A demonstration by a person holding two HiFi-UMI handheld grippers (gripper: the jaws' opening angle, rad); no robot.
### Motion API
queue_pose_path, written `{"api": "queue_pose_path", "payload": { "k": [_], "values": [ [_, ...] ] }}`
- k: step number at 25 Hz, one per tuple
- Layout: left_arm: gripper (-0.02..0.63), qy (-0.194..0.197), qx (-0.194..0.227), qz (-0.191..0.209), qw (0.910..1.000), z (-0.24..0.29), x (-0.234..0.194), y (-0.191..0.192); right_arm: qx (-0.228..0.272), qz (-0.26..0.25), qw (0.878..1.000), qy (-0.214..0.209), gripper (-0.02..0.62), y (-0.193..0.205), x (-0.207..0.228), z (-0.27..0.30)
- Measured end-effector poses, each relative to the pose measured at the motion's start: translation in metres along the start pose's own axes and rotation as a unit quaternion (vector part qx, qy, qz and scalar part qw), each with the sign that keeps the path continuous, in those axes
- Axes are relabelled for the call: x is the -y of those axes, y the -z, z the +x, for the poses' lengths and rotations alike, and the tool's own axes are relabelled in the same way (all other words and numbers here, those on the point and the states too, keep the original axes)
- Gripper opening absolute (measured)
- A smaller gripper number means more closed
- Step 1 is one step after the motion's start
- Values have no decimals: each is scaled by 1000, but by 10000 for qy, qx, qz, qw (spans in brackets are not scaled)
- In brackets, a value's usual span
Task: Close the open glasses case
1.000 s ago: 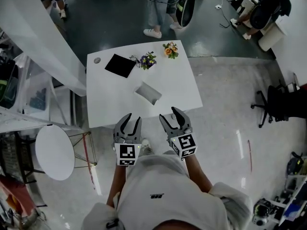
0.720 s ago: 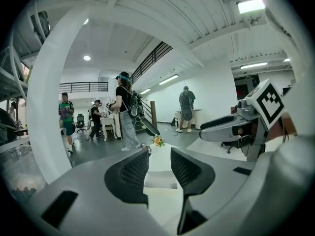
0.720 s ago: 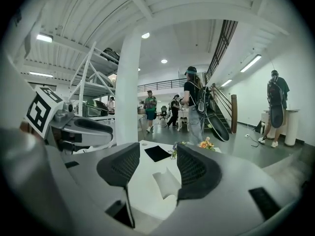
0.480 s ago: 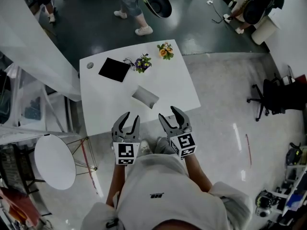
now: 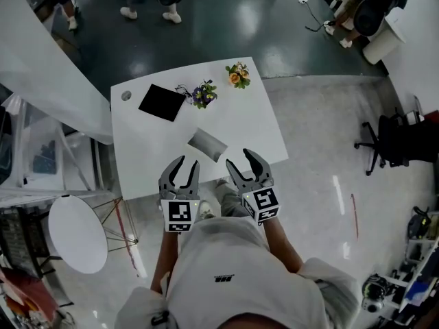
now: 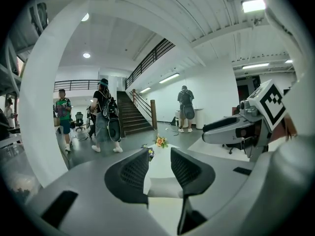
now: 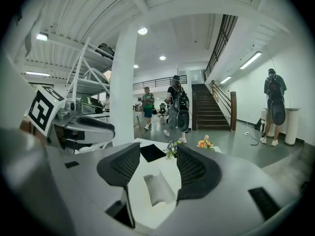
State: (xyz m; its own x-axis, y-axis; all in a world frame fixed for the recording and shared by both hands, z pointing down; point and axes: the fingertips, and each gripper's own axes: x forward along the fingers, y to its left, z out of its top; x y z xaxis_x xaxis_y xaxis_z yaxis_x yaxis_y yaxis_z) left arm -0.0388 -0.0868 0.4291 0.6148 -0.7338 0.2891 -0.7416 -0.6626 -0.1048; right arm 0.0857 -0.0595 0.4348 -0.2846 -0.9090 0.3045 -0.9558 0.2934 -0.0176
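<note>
Both grippers hover over the near edge of the table, jaws spread wide and holding nothing. The open case lies on the tabletop just beyond them, apart from both. From the left gripper it sits at about one o'clock, from the right gripper at about eleven, so it falls between the two. The left looks slightly nearer, I'd say. The case's long axis runs roughly ten to four o'clock, slanted across both reaches.
</note>
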Motion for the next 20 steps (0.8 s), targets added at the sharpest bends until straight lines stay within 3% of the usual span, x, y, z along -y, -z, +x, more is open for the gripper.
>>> {"api": "queue_pose_path", "payload": {
  "k": [8,20],
  "values": [
    [153,-104,-117,-138,9998,46,-12,1,-151,-6,9997,-201,232,-1,31,42],
    [152,-158,-567,-326,9977,101,-21,33,-564,49,9969,-542,224,26,62,92]
  ]
}}
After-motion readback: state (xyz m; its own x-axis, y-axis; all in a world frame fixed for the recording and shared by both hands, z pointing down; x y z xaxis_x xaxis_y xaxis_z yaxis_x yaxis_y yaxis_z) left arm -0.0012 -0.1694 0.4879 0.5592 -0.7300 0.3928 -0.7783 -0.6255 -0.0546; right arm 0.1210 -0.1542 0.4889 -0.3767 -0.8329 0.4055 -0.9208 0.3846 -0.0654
